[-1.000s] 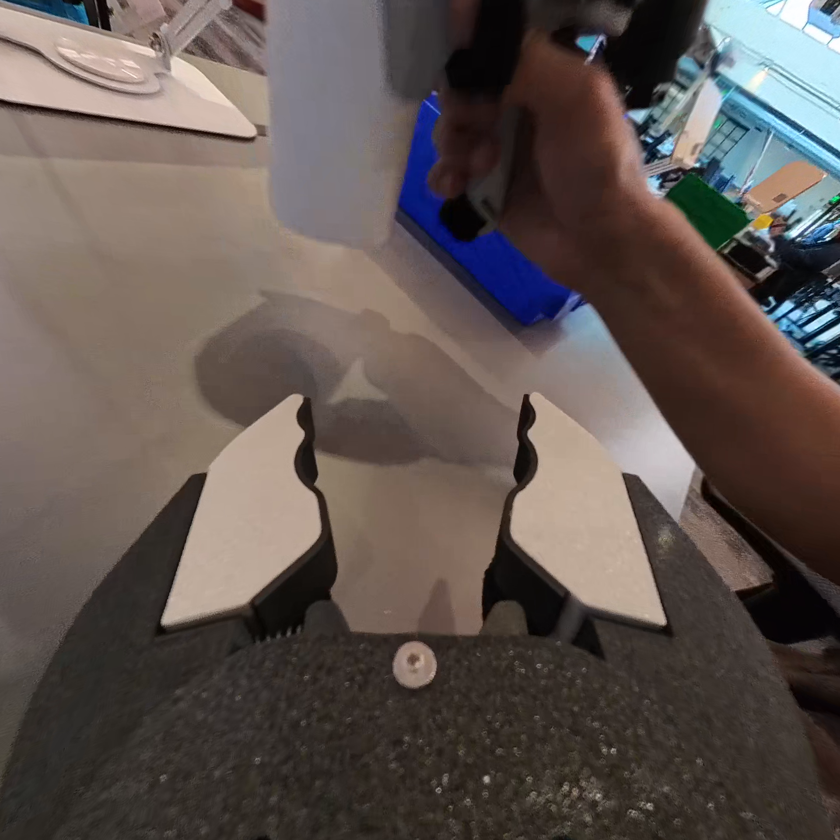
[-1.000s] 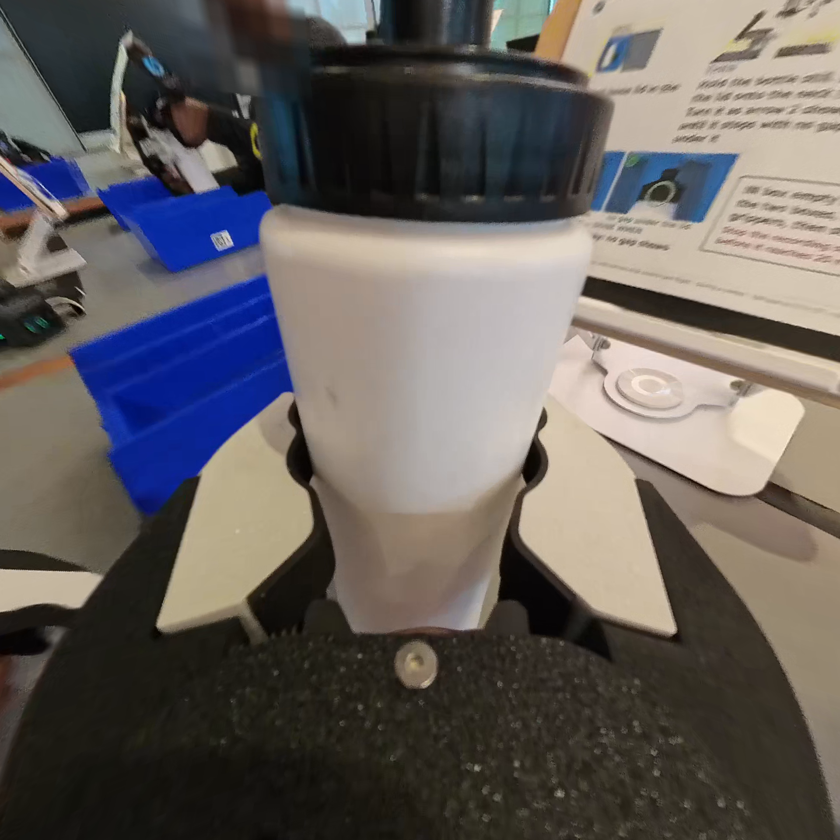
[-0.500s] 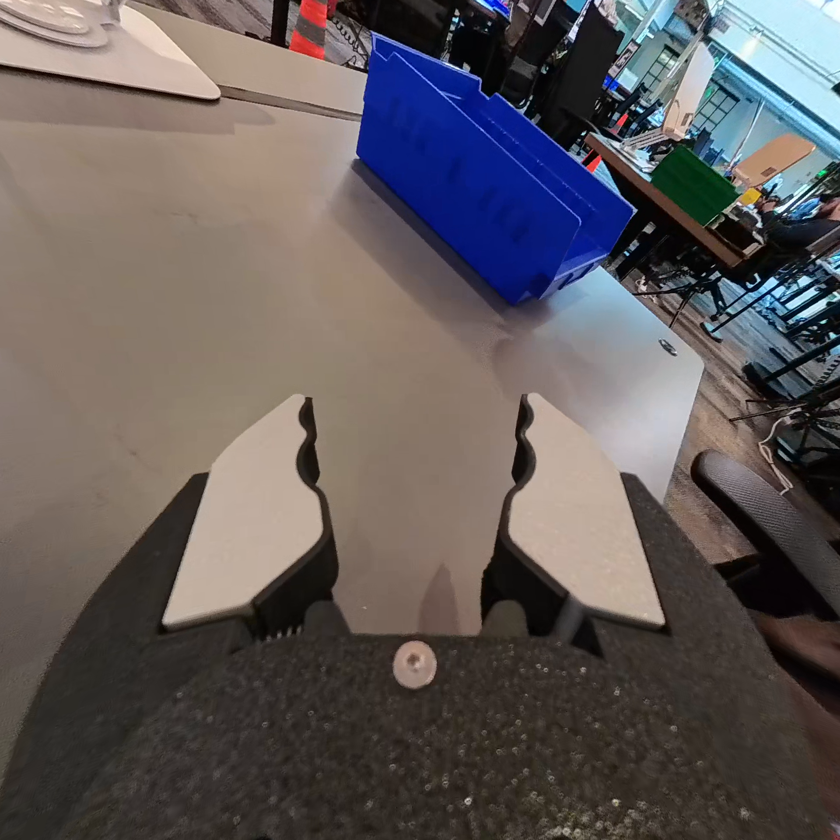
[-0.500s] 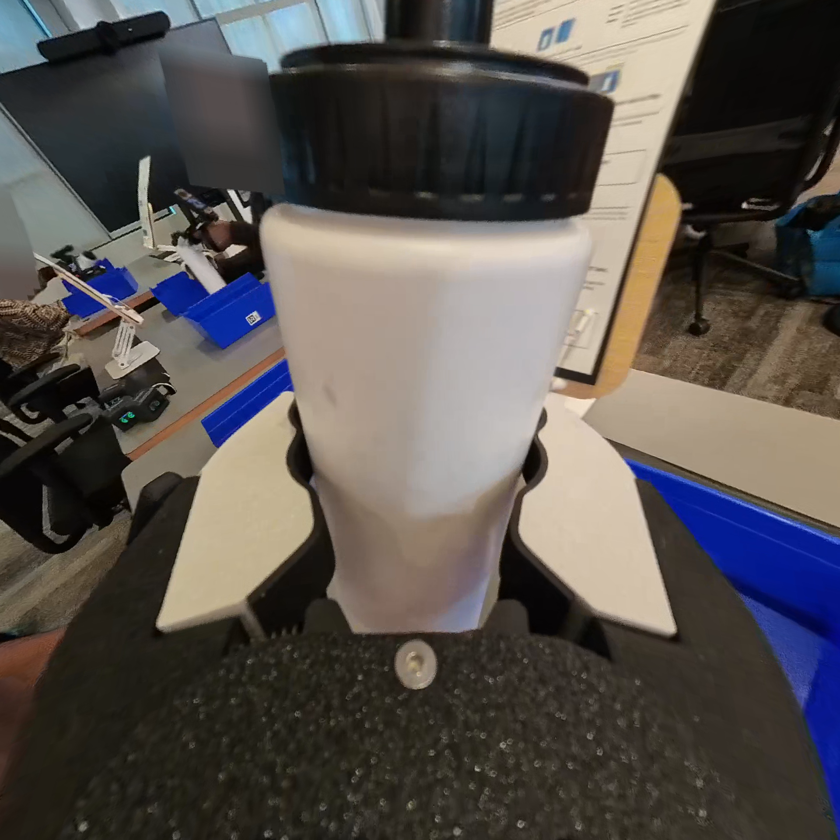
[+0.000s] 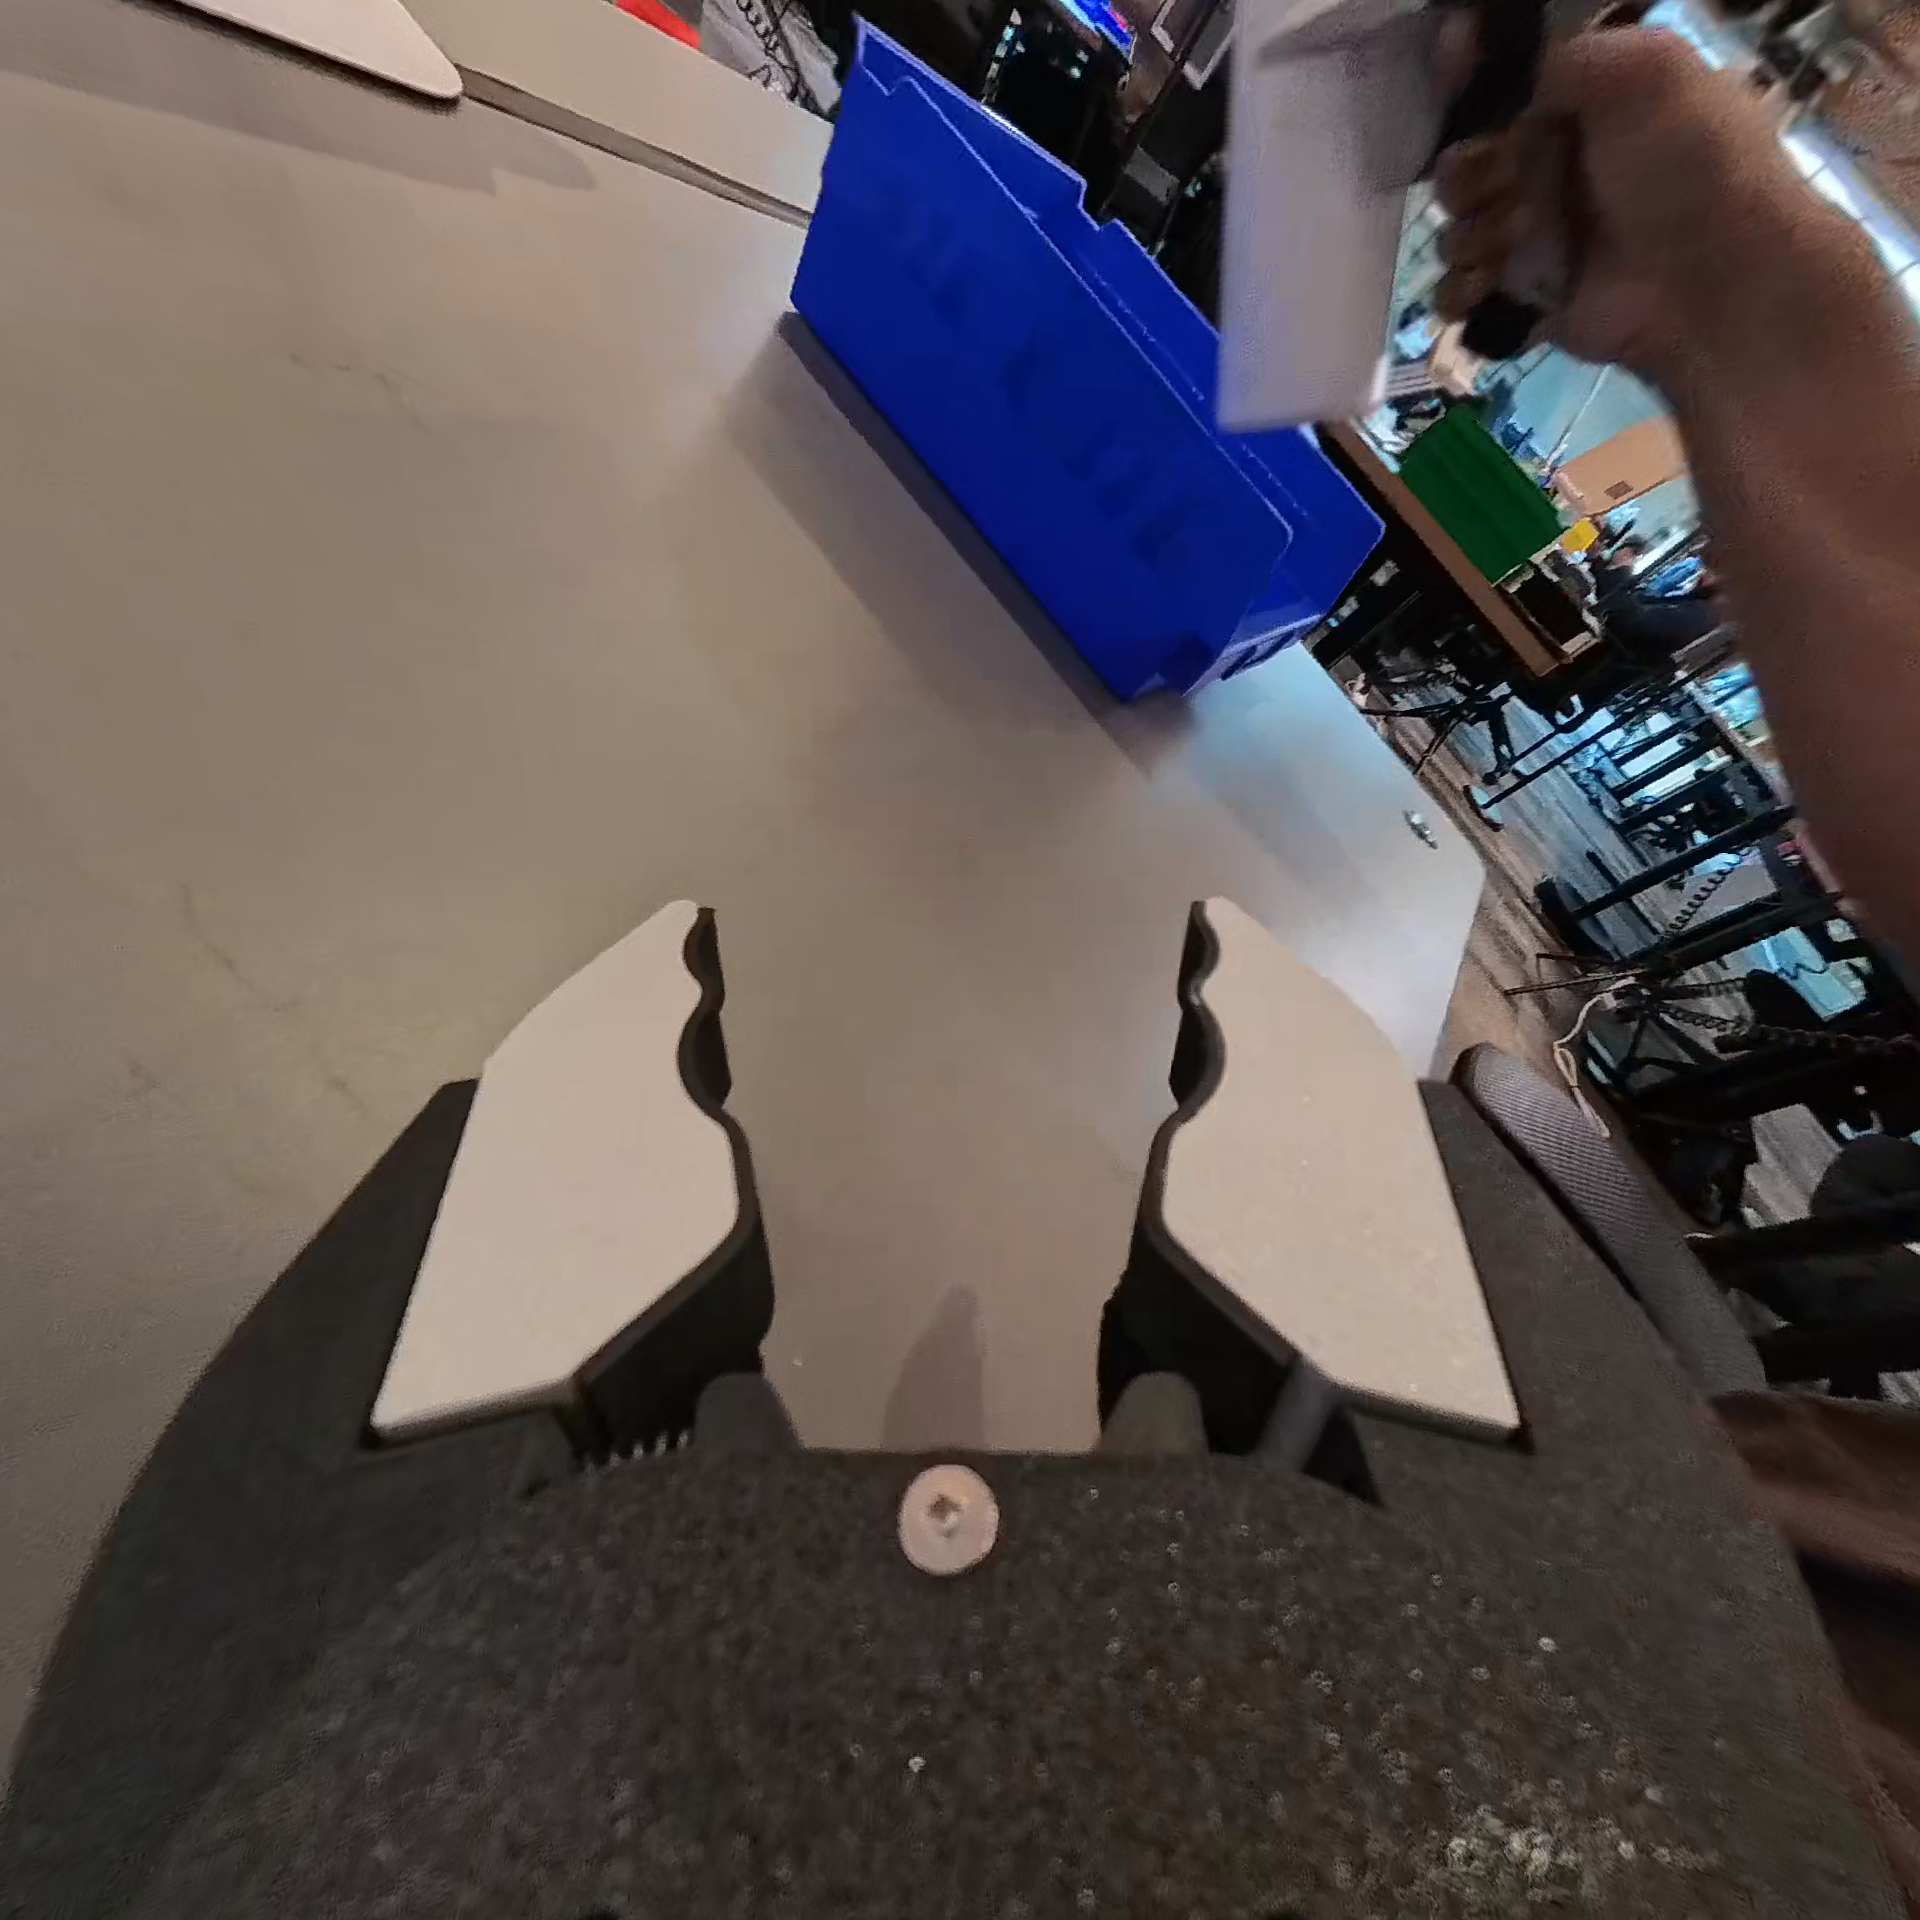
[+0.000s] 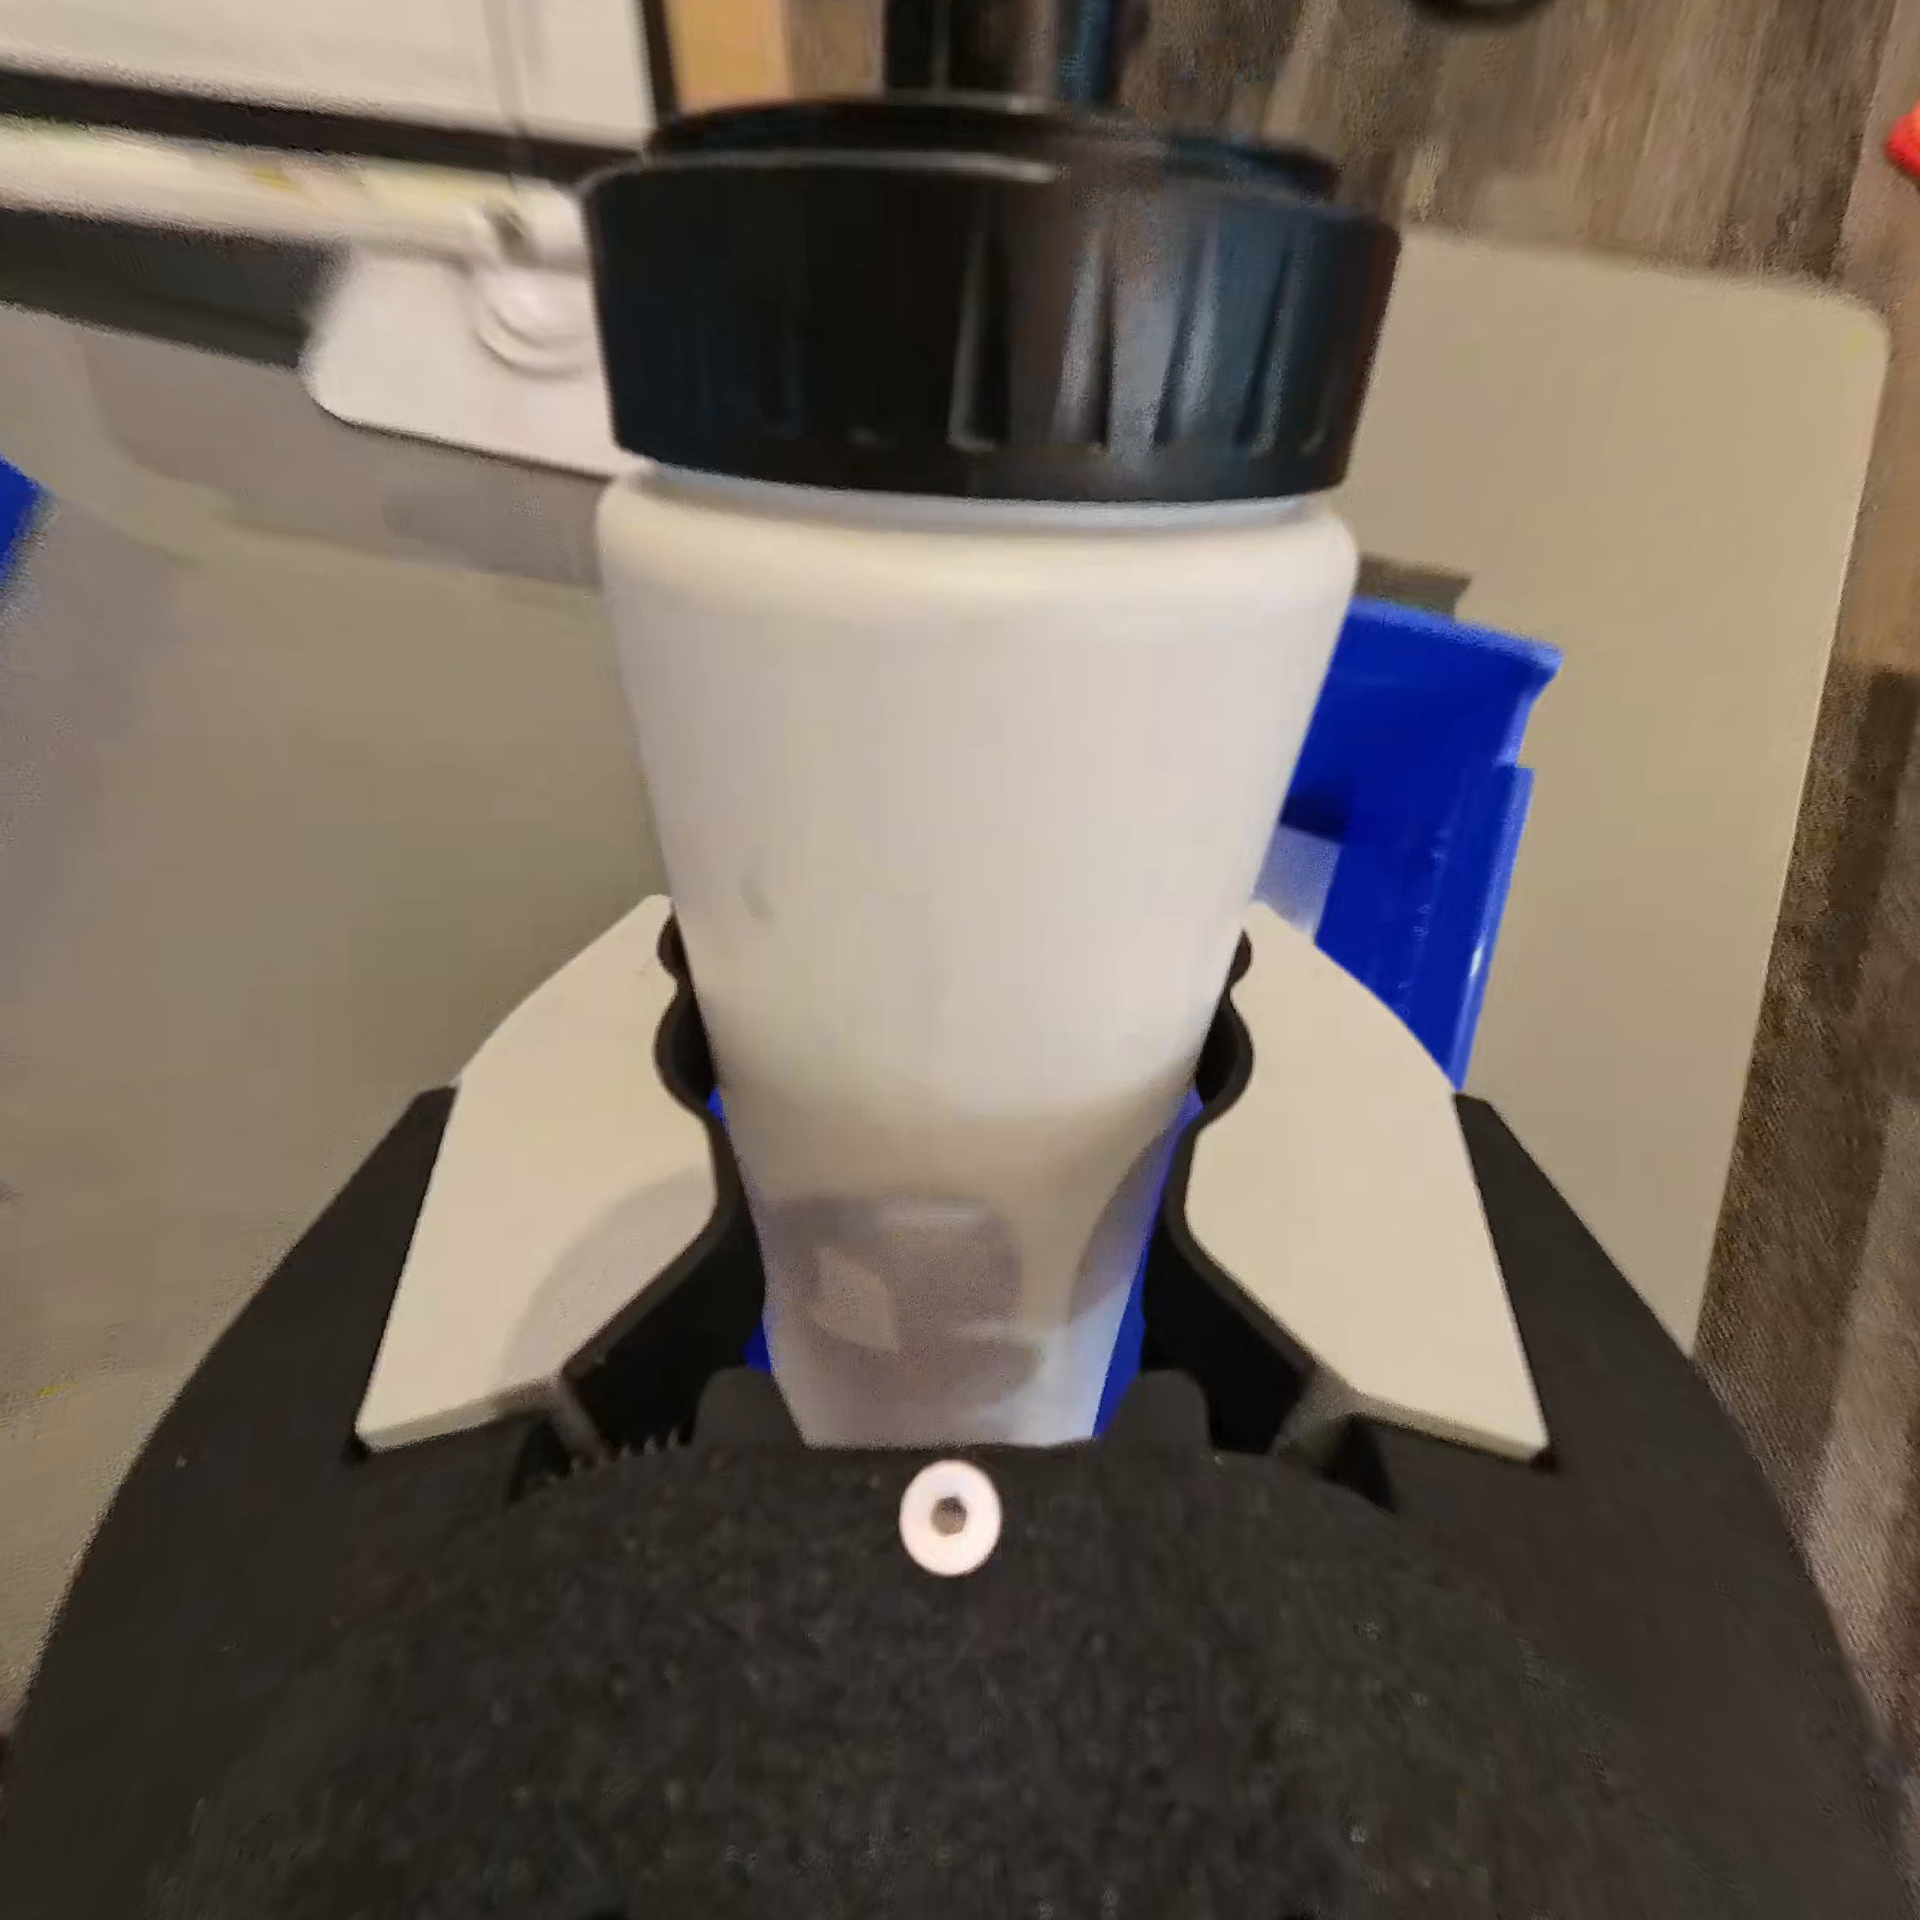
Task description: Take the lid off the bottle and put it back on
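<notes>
Grey table (image 5: 416,520): blue bin (image 5: 1039,416) (contents hidden), capped white bottle (image 6: 966,779).

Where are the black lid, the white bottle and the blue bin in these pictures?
black lid (image 6: 987,343): right wrist view, ribbed side wall.
white bottle (image 6: 966,748): right wrist view, middle of body.
blue bin (image 5: 1039,416): left wrist view, long side wall.
</notes>
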Tool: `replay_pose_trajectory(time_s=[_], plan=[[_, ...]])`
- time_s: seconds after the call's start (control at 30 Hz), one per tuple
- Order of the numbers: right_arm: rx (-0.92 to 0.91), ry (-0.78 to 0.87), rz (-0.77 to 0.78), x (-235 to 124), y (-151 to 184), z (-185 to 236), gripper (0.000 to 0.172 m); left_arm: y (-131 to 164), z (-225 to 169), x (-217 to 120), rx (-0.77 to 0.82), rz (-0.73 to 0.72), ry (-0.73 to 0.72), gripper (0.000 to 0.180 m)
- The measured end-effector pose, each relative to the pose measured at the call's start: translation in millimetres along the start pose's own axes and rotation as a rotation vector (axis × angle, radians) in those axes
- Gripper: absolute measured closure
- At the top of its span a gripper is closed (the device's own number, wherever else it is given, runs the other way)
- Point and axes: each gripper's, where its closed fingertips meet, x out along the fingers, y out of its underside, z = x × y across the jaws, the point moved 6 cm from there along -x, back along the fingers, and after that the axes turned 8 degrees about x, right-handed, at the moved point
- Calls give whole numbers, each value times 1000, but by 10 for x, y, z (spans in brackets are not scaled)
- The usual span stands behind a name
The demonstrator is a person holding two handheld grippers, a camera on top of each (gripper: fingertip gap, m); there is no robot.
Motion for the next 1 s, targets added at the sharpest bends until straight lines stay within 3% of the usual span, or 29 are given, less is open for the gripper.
replay_pose_trajectory(time_s=[0.13, 0.27, 0.67, 0.8, 0.87, 1.0], plan=[[-7, 102, 189, 513, 123, -133, 78, 25, 8, 44, -2, 29, 12, 96], [57, 95, 359, 854, 260, -210, 78, 27, -13, 30, 14, 31, 15, 96], [83, 144, 661, 1240, 734, -463, 78, 74, -5, 44, -41, 63, 70, 96], [72, 112, 589, 1237, 712, -457, 79, 95, -16, 63, -37, 78, 80, 96], [62, 77, 515, 1125, 645, -389, 72, 97, -9, 63, -19, 83, 68, 96], [-26, -3, 143, 540, 454, -114, 73, 47, 7, -1, 115, 75, -9, 95]])
